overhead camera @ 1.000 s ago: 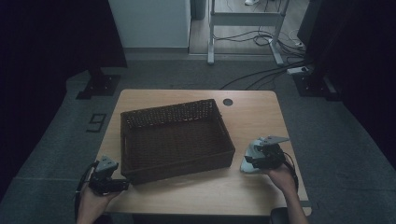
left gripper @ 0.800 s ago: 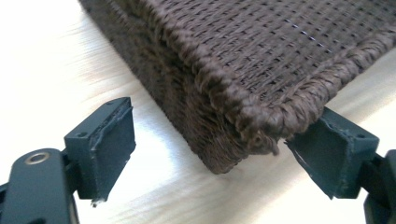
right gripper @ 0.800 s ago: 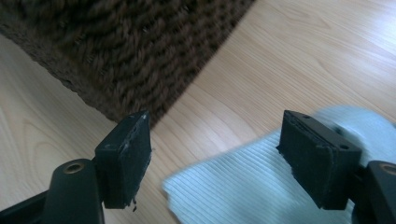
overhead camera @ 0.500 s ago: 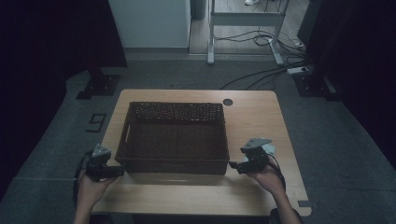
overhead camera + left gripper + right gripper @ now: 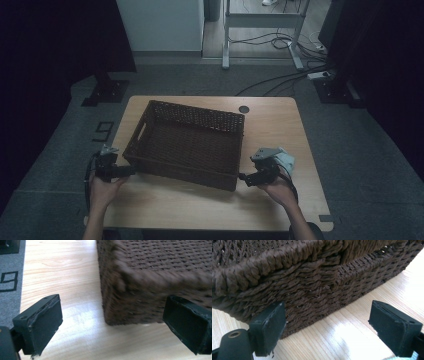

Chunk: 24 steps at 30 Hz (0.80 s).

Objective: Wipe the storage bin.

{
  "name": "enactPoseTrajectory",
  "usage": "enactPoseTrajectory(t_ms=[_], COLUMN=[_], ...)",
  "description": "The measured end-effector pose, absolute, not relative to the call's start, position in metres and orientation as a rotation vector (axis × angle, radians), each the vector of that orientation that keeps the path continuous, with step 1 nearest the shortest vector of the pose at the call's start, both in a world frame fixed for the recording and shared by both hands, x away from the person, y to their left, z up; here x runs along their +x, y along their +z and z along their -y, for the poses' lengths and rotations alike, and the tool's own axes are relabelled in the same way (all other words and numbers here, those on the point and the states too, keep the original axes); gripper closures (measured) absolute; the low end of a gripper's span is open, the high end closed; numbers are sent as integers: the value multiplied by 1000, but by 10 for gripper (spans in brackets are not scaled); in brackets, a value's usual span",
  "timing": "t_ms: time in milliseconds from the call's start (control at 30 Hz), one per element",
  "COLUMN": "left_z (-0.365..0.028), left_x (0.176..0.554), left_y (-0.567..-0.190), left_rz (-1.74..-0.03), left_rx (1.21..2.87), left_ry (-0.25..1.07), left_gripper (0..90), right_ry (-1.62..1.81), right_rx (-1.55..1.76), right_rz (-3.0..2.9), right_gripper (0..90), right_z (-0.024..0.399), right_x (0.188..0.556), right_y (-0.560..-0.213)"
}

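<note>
Table pale wood | basket askew | grey carpet | both grippers apart, opening, clamping nothing

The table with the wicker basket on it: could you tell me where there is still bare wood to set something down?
Free: the strip between the basket and the table's near edge, and the band from the basket to the right edge, past the round cable hole. Crowded: the basket's near corners, where the left gripper and right gripper sit with open jaws.
</note>
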<state>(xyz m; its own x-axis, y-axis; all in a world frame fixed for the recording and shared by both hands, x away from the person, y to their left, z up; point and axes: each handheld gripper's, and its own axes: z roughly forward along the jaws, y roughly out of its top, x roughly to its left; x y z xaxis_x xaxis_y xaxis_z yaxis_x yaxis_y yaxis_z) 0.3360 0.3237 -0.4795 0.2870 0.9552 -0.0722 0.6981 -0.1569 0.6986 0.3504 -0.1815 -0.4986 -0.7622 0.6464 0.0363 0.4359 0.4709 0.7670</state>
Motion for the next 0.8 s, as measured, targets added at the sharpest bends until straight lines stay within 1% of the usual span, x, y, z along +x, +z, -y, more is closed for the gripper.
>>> enactPoseTrajectory(t_ms=[167,500,667,800], left_z=[-312,-277,-266,-262], left_x=[326,323,323,323], left_y=[-477,-473,-475,-477], left_rz=[-1421,-1290,-1255,-1236], left_rx=[1944,2014,2039,2055], left_ry=[509,462,443,427], left_gripper=[25,28,30,32], right_ry=[1213,1216,1235,1253], right_rx=[919,749,722,683], right_rz=[-2509,-2578,-2571,-2590], right_gripper=[141,125,97,96], right_z=[169,114,100,91], right_x=[346,330,325,321], right_y=[-500,-499,-497,-497])
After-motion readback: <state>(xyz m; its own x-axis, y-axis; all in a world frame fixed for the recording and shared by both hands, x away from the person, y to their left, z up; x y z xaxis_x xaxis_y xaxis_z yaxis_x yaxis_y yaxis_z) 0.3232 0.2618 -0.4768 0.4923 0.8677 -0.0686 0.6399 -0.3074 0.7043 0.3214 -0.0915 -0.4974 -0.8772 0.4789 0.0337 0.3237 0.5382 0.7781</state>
